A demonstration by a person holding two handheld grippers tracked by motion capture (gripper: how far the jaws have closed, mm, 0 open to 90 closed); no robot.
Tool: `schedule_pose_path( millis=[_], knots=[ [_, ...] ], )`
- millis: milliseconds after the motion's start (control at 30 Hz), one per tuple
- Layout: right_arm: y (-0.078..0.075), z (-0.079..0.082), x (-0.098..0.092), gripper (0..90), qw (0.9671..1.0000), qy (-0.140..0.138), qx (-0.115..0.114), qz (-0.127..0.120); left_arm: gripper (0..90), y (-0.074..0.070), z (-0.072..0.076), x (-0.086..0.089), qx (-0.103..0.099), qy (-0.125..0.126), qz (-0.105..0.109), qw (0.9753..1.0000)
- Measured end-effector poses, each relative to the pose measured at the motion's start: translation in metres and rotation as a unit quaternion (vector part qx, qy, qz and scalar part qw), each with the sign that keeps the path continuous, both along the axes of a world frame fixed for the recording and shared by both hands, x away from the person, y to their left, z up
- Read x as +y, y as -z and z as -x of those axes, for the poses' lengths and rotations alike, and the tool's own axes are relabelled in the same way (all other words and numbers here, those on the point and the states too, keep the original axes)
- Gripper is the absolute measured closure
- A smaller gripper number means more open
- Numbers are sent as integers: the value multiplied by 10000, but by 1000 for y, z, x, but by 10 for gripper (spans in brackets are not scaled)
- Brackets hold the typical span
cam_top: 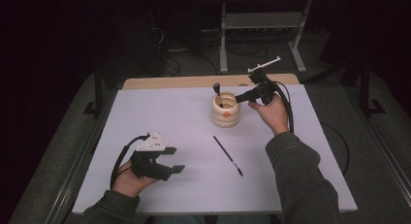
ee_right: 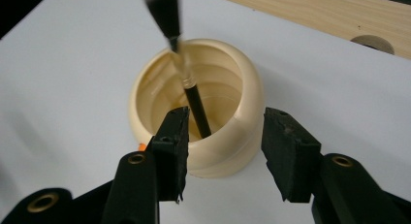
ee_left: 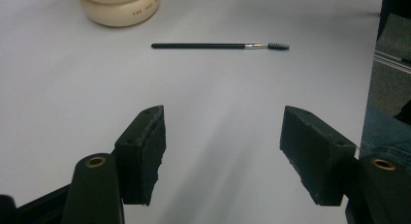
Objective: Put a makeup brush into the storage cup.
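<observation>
A cream ribbed cup [cam_top: 225, 110] [ee_right: 220, 112] stands at the middle back of the white table, its base in the left gripper view [ee_left: 119, 7]. A black-handled brush [cam_top: 218, 91] [ee_right: 181, 59] leans inside it, bristles up. My right gripper [cam_top: 238, 99] [ee_right: 225, 151] hovers open over the cup's near rim, nothing between its jaws. A thin black spoolie brush [cam_top: 228, 155] [ee_left: 218, 46] lies flat on the table in front of the cup. My left gripper [cam_top: 173, 159] [ee_left: 223, 153] is open near the front left, jaws wide and empty, pointing toward the spoolie.
A white table [cam_top: 169, 117] with a wooden strip [cam_top: 194, 81] along its far edge and a round hole [ee_right: 372, 42] in it. Table legs and cables lie on the dark floor behind. A sleeve [cam_top: 300, 180] crosses the front right.
</observation>
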State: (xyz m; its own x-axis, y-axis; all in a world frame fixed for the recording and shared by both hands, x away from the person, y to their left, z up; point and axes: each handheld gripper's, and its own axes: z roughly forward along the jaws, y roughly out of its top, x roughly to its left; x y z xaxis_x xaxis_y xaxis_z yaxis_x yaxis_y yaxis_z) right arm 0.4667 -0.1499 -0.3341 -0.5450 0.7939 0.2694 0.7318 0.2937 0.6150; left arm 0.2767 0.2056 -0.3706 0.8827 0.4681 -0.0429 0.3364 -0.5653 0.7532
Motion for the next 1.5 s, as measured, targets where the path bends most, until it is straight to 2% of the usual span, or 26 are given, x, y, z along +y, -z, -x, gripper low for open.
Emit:
schedule_pose_path(
  millis=[367,733,1000,1033,1133,1267,1500],
  knots=[
    [-6,13,0,467,9996,-242,-97,-47,323,0,0,1,11,-29,10,10000],
    [-8,25,-8,418,9991,-350,-176,-134,314,0,-2,3,18,-35,28,10000],
    [-12,40,-9,400,9983,-454,-303,-211,306,0,-2,3,18,-55,36,10000],
    [-12,42,-9,397,9984,-454,-283,-199,305,-1,-2,4,-6,-36,-6,10000],
    [-13,46,-9,392,9982,-492,-287,-193,303,-1,-2,5,27,-101,85,9999],
    [-12,51,-9,391,9976,-568,-334,-216,302,0,-3,6,22,-107,77,9999],
    [-7,58,-7,368,9974,-632,-250,-222,300,0,-3,6,45,-113,86,9999]
  ],
)
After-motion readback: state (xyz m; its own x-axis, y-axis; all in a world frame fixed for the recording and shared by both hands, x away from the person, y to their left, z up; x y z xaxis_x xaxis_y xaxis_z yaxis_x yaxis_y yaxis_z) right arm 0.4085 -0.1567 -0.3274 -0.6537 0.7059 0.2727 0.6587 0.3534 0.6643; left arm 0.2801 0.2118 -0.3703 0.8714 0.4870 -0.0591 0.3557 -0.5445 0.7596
